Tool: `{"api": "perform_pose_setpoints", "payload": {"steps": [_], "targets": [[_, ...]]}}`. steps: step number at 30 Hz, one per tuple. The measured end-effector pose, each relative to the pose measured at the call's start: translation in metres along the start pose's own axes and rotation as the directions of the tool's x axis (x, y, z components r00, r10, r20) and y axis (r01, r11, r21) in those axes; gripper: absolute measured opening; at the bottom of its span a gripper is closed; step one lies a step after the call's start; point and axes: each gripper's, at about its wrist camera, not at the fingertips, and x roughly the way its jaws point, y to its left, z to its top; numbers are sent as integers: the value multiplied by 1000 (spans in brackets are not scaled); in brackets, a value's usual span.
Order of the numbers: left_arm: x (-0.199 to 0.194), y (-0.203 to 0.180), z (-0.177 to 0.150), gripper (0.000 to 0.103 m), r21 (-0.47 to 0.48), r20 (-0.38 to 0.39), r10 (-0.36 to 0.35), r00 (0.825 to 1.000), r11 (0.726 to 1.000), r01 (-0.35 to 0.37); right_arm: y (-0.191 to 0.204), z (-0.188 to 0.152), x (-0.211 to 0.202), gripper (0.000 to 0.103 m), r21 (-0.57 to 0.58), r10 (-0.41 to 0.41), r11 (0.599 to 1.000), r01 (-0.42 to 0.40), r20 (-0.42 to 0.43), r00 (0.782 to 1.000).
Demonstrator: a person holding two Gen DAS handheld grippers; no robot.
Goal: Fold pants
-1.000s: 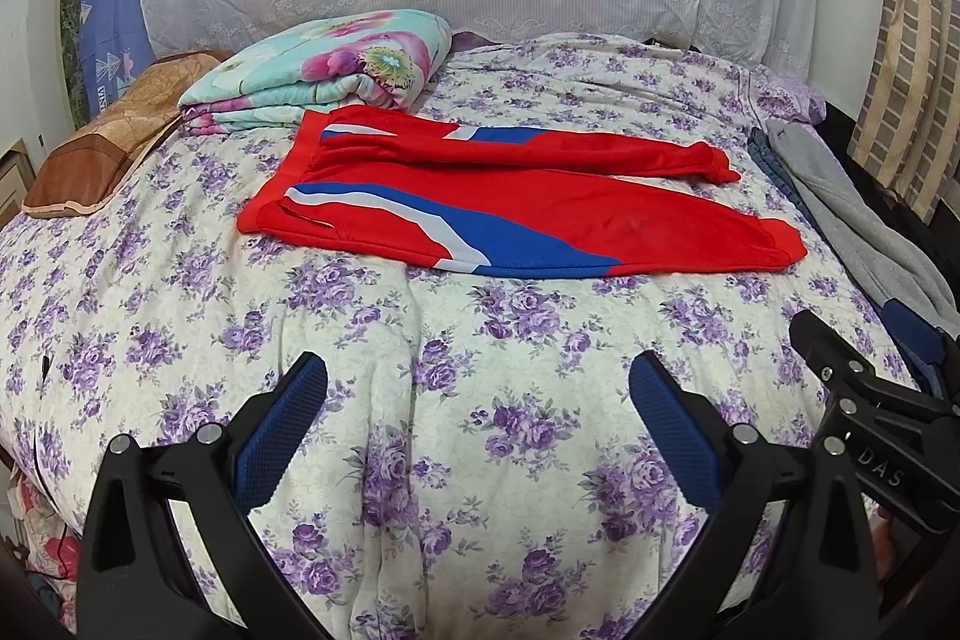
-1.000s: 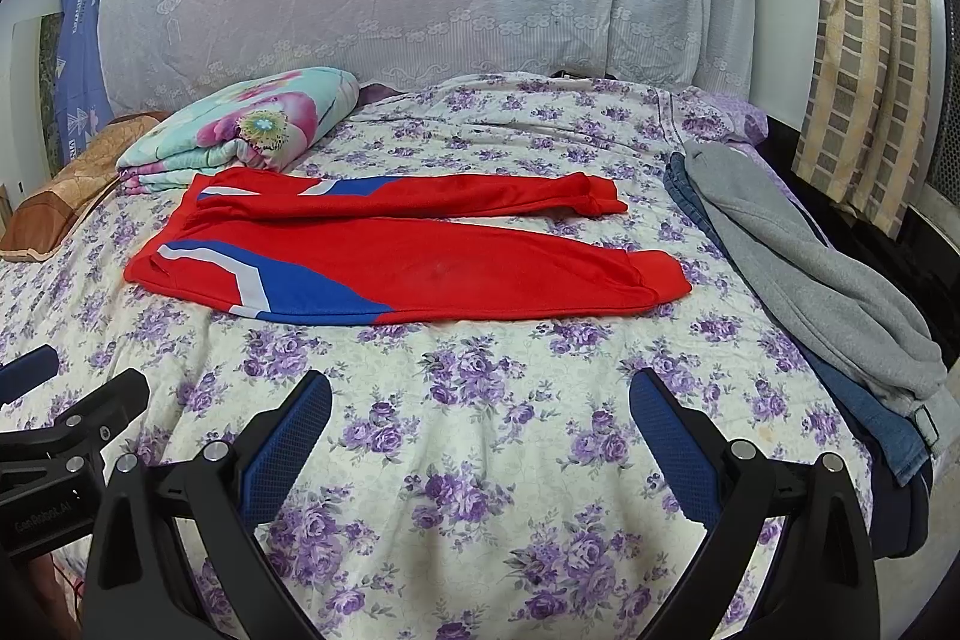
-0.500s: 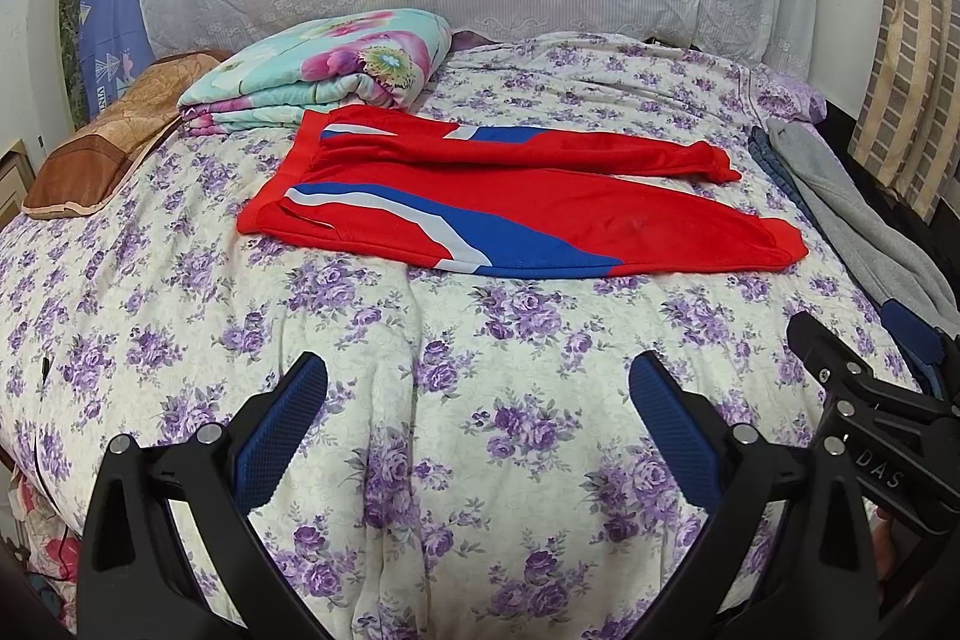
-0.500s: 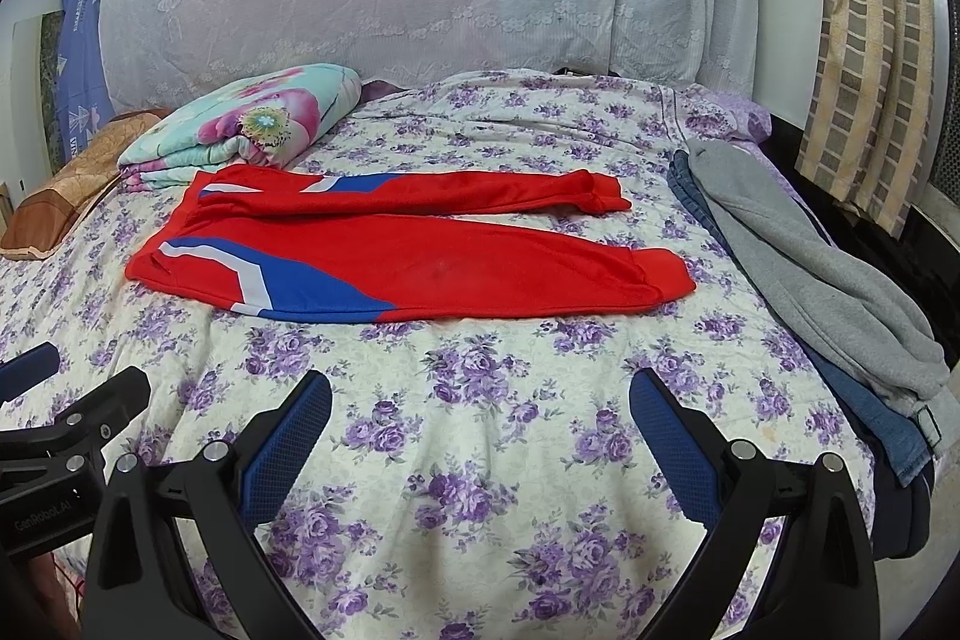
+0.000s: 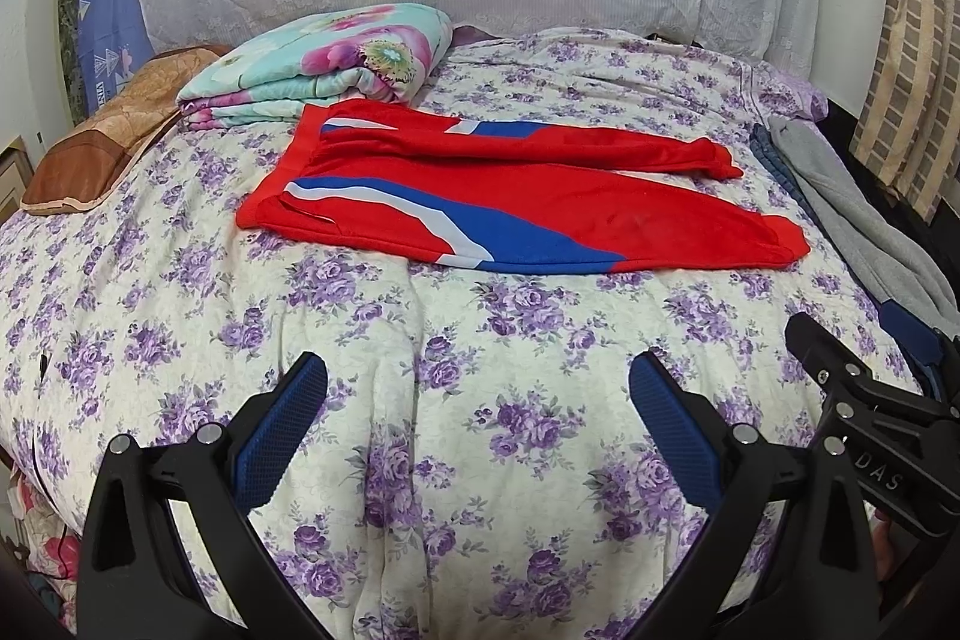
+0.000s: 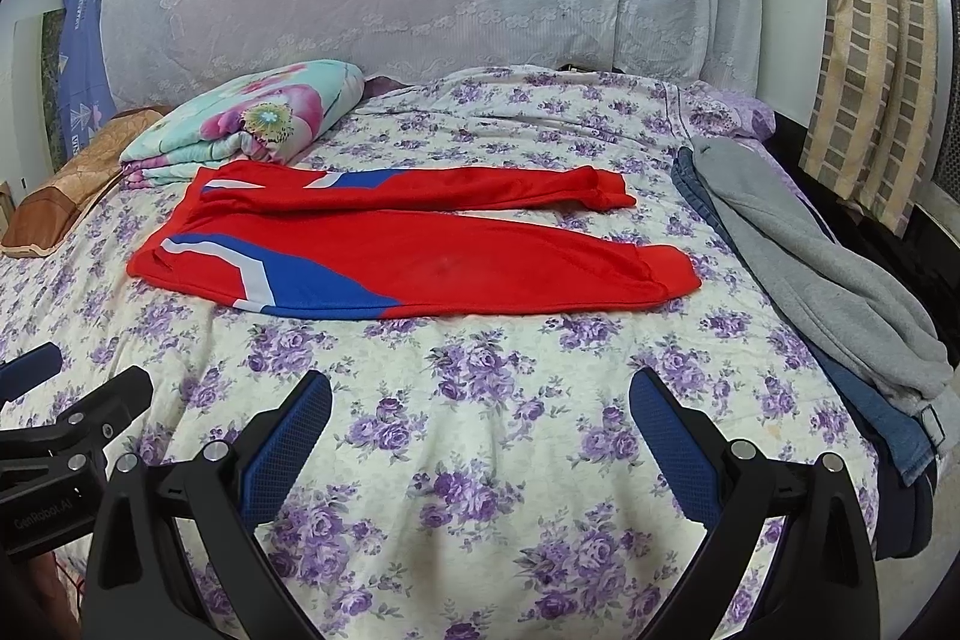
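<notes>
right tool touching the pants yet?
No. The right tool hangs open over bare floral bedspread, well short of the red pants.

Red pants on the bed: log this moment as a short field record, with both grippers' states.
item: red pants with blue and white stripes
pose: spread flat on the floral bedspread, waistband toward the left of the view, cuffs toward the right, legs slightly apart
fold state: not yet folded
left gripper: jaws open, empty, short of the pants
right gripper: jaws open, empty, short of the pants
nearby: folded floral quilt behind the waistband; grey garment over jeans at the bed's right edge
</notes>
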Motion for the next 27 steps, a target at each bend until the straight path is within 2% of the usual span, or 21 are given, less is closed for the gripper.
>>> {"api": "perform_pose_setpoints", "payload": {"steps": [4, 7, 10, 11, 12, 13, 15, 16, 19, 23, 24, 25, 26, 27], "targets": [[2, 1, 0, 98, -7, -8, -1, 1000, 1000, 1, 0, -1, 1, 100, 1, 1, 1000, -1, -2, 1000], [15, 10, 6, 98, -43, -63, -54, 997, 998, 52, -4, -3, 9, 100, 8, 0, 1000, 0, -24, 1000], [47, 48, 26, 98, -168, -141, -115, 983, 982, 91, -18, -3, 19, 100, 49, -12, 999, 14, -52, 999], [62, 72, 36, 98, -249, -148, -141, 979, 963, 101, -23, -3, 21, 100, 68, -13, 998, 17, -57, 998], [69, 85, 41, 98, -290, -146, -155, 977, 951, 108, -30, -4, 23, 100, 88, -12, 996, 18, -59, 998], [81, 107, 49, 98, -360, -138, -179, 974, 925, 119, -35, -4, 24, 100, 107, -11, 994, 18, -61, 998], [103, 133, 57, 98, -445, -137, -232, 963, 883, 149, -43, -6, 27, 100, 133, -6, 991, 15, -67, 998], [116, 144, 59, 98, -488, -154, -242, 958, 862, 139, -46, -8, 29, 100, 139, -3, 990, 13, -71, 997], [151, 160, 62, 98, -550, -218, -248, 944, 830, 91, -50, -10, 35, 100, 138, -1, 990, 13, -86, 996], [187, 170, 66, 97, -609, -254, -268, 929, 791, 62, -56, -11, 45, 100, 147, 5, 989, 12, -114, 993], [194, 173, 70, 93, -615, -257, -258, 931, 787, 49, -58, -11, 47, 100, 151, 2, 988, 16, -118, 993], [199, 175, 77, 74, -609, -254, -233, 939, 793, 31, -59, -10, 48, 100, 154, -2, 988, 21, -120, 993], [204, 178, 83, 60, -601, -250, -221, 943, 799, 27, -61, -10, 48, 100, 158, -9, 987, 28, -121, 993], [211, 182, 89, 32, -597, -248, -221, 943, 802, 31, -63, -10, 49, 100, 161, -13, 986, 33, -122, 992]]}}
